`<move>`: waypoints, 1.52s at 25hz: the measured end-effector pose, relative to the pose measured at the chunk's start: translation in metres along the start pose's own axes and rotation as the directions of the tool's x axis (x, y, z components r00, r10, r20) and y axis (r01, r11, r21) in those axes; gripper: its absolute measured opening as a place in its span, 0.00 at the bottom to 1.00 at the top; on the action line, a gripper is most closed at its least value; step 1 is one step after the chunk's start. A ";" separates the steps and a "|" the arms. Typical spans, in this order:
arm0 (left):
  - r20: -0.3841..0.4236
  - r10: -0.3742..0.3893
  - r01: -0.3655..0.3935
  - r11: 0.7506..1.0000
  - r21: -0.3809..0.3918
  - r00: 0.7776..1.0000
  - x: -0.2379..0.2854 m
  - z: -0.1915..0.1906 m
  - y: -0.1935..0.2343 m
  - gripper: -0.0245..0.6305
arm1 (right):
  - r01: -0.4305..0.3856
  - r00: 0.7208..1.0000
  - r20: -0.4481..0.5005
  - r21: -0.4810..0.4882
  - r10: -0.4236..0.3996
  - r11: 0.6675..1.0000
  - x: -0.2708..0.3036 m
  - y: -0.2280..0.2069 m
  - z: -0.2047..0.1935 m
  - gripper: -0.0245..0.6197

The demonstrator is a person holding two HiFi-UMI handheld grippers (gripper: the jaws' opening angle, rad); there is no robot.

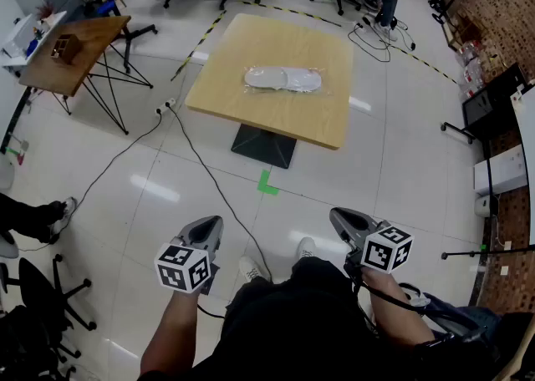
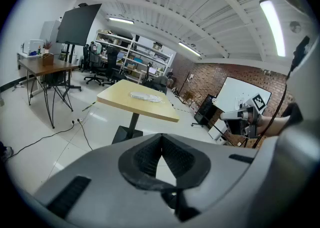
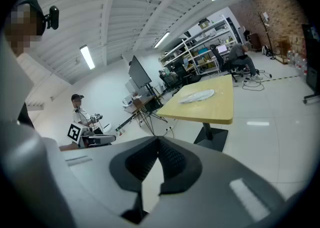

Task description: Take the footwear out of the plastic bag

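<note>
Our left gripper [image 1: 212,222] and right gripper [image 1: 337,215] hang near us, fingers [image 2: 143,157] closed, empty; bagged footwear [image 1: 282,79] lies on the far tabletop [image 1: 251,37].

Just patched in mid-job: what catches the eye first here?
A square light-wood table stands ahead, with white footwear in a clear plastic bag lying at its centre. Low in the head view, the left gripper and right gripper are both shut, empty, well short of it.
</note>
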State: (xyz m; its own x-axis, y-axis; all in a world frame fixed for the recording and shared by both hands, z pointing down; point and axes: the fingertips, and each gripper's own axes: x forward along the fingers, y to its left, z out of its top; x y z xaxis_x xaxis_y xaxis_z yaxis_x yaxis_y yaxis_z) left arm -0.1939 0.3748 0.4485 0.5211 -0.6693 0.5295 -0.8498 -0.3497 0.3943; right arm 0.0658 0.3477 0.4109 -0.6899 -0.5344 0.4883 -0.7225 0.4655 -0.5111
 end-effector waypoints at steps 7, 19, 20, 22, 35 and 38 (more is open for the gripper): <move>-0.009 0.016 -0.015 1.000 0.015 1.000 0.057 0.031 0.006 0.05 | -0.016 1.000 -0.019 -0.009 0.016 1.000 0.019 -0.042 0.021 0.04; 0.057 0.130 -0.132 0.991 0.039 0.990 0.160 0.118 -0.026 0.05 | -0.237 0.969 -0.081 -0.061 0.232 0.970 0.051 -0.122 0.095 0.04; 0.060 0.134 -0.137 0.990 0.035 0.989 0.162 0.124 -0.027 0.05 | -0.252 0.965 -0.086 -0.042 0.248 0.967 0.054 -0.126 0.099 0.04; 0.054 0.143 -0.146 0.988 0.041 0.988 0.162 0.130 -0.026 0.05 | -0.283 0.955 -0.094 -0.014 0.280 0.959 0.059 -0.128 0.105 0.04; -0.052 0.075 -0.065 0.985 0.163 0.996 0.260 0.200 0.015 0.05 | -0.194 0.979 -0.059 0.045 0.196 0.980 0.100 -0.170 0.160 0.04; -0.057 -0.012 0.022 0.982 0.187 0.998 0.296 0.226 0.019 0.08 | -0.134 0.990 -0.037 0.025 0.135 0.991 0.112 -0.177 0.183 0.04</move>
State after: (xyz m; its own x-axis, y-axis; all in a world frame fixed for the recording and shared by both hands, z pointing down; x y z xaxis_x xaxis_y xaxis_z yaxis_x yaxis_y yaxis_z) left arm -0.0738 0.0222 0.4431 0.5346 -0.6268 0.5668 -0.8379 -0.4806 0.2588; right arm 0.1243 0.0763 0.4264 -0.7820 -0.4407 0.4407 -0.6224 0.5152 -0.5892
